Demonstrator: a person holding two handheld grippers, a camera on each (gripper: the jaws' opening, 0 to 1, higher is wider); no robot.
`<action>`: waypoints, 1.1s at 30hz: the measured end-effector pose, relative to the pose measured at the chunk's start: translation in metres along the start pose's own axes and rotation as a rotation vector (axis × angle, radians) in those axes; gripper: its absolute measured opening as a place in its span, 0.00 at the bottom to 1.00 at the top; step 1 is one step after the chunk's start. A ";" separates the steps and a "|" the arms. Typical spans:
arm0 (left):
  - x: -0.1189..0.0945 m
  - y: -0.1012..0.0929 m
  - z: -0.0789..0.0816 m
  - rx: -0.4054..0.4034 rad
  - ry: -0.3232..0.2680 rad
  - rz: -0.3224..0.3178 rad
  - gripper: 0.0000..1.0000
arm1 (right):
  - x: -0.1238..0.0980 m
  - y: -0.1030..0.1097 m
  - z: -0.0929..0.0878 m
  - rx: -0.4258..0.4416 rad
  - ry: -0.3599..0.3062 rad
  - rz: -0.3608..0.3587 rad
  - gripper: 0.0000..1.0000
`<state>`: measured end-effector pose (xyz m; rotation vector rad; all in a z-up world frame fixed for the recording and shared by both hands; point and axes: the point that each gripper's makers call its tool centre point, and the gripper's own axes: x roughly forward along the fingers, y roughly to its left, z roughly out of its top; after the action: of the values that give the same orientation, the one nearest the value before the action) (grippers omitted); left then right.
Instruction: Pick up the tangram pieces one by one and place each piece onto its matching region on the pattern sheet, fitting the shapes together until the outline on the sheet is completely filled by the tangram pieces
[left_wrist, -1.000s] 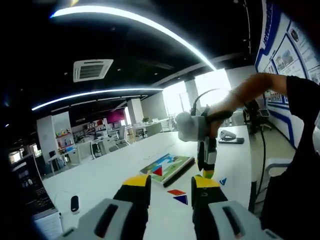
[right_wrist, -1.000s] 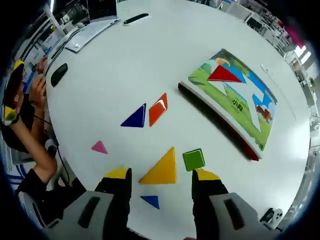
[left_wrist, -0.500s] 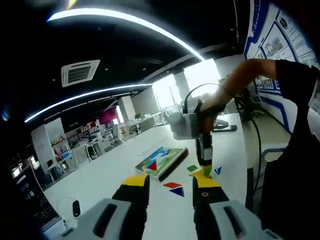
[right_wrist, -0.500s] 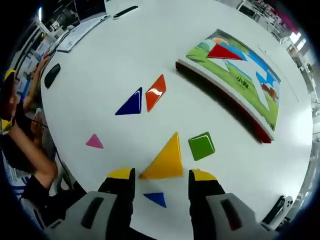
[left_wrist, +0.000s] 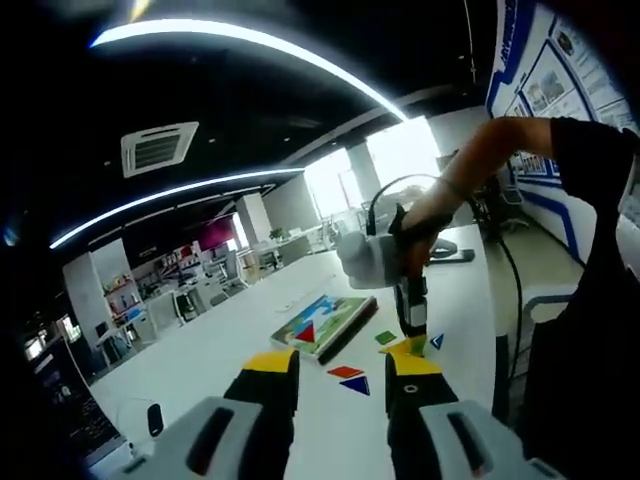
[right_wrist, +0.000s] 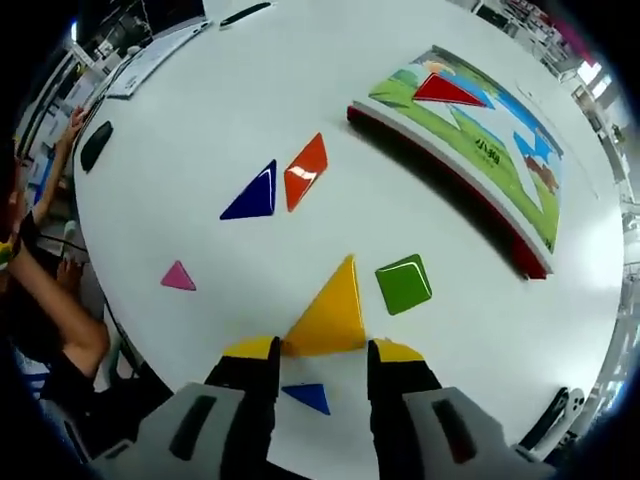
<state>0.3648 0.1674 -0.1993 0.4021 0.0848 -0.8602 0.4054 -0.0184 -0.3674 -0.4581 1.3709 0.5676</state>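
In the right gripper view my right gripper (right_wrist: 323, 350) is down at the table, its fingertips against both ends of the yellow triangle's (right_wrist: 330, 315) base. The green square (right_wrist: 404, 284) lies just right of it and a small blue triangle (right_wrist: 308, 397) lies between the jaws, nearer me. The pattern sheet board (right_wrist: 500, 205) carries a red triangle (right_wrist: 447, 90). An orange parallelogram (right_wrist: 305, 172), a dark blue triangle (right_wrist: 252, 195) and a pink triangle (right_wrist: 178, 276) lie loose. My left gripper (left_wrist: 340, 365) hangs open above the table, apart from the pieces, and looks at the right gripper (left_wrist: 411, 322).
A black mouse (right_wrist: 96, 146), a keyboard (right_wrist: 155, 60) and a dark pen-like object (right_wrist: 245, 13) lie along the white table's far-left side. A person's hand (right_wrist: 62, 130) shows there. The left gripper view has the board (left_wrist: 325, 322) and a stapler-like item (left_wrist: 448, 254).
The right gripper came down over the yellow triangle and its jaws narrowed until they meet the triangle's base. The left gripper's view shifted only slightly.
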 end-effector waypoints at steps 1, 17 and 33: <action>0.000 0.000 0.000 0.001 -0.001 0.000 0.36 | 0.000 -0.001 0.000 -0.017 0.003 -0.017 0.32; 0.001 0.000 0.000 0.008 0.000 -0.004 0.36 | 0.002 -0.002 0.013 -0.263 -0.007 0.029 0.32; 0.001 -0.001 0.000 0.013 -0.001 -0.008 0.36 | 0.006 -0.005 0.021 -0.224 0.038 0.000 0.30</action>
<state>0.3645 0.1657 -0.1998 0.4139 0.0801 -0.8695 0.4259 -0.0087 -0.3707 -0.6522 1.3499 0.7193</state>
